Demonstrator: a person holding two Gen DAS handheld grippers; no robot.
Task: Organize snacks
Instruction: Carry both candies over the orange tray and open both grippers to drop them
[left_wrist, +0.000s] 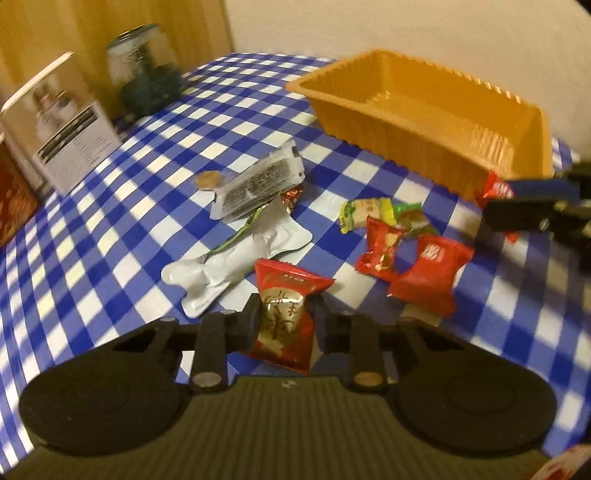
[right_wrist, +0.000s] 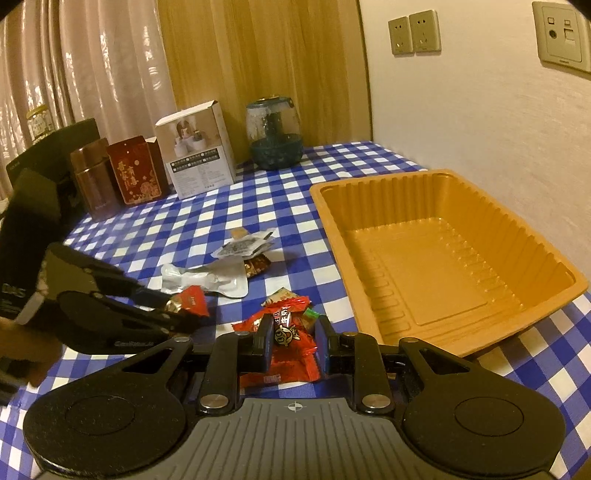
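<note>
Two hand-held grippers work over a table (right_wrist: 207, 206) covered in blue-and-white check, each gripping one wrapped snack. The left gripper (left_wrist: 284, 317) has its jaws closed on a red-and-gold packet (left_wrist: 282, 314), pinched across its middle so that both crimped ends stick out free. The right gripper (right_wrist: 295, 338) has its jaws shut on a red packet (right_wrist: 291, 339) taken from a small heap of red and green sweets. The orange tray (right_wrist: 554, 266) stands empty at the right of the table, beside the wall, and is presumably the place for the snacks; neither packet is over it yet. Loose snacks remain on the cloth: a silver pouch (left_wrist: 236, 258), a dark seaweed-like packet (left_wrist: 258, 181) and red packets (left_wrist: 428, 273) near the tray. A white box (right_wrist: 199, 151) and a glass jar (right_wrist: 275, 133) stand at the back, well apart from the work.
</note>
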